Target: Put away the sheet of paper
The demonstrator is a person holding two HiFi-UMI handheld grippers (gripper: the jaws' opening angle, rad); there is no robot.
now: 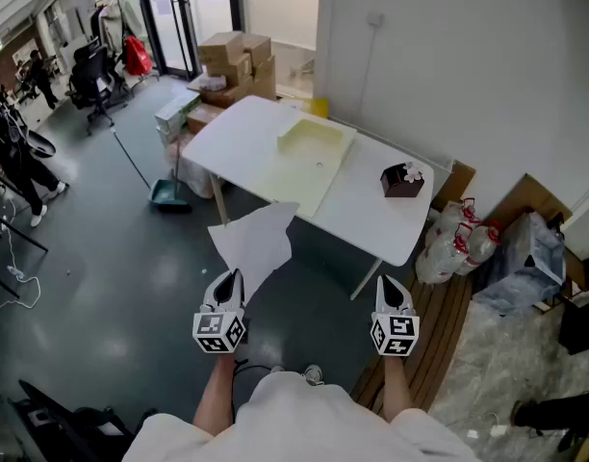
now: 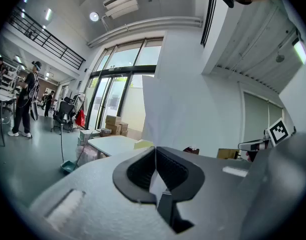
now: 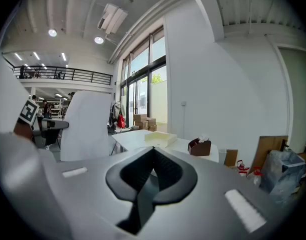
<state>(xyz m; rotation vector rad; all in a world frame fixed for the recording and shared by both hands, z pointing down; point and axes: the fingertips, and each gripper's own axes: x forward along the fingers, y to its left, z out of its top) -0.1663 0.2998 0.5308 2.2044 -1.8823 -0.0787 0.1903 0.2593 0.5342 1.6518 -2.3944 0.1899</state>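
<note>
In the head view, the person stands on the near side of the white table (image 1: 246, 138), short of its edge. The left gripper (image 1: 231, 282) holds the sheet of paper (image 1: 256, 241) by its near corner, and the sheet fans forward in the air towards the table's front edge without lying on it. The right gripper (image 1: 391, 292) hangs level with it, opposite the table's right end and well apart from the sheet. A pale yellow tray (image 1: 314, 141) sits on the table's middle, and a dark tissue box (image 1: 401, 179) sits at its right end.

In the left gripper view, the jaws are pinched tight on the sheet's lower edge. The paper rises from between them and screens much of the table behind it.

In the right gripper view, the jaws are together with nothing between them. The table, tray and tissue box lie ahead, and the sheet stands off to the table's left.

The paper is picked up and in transit, so the carrying is underway. Reaching the table, setting the sheet down, probably in the tray, and letting go are left.
</note>
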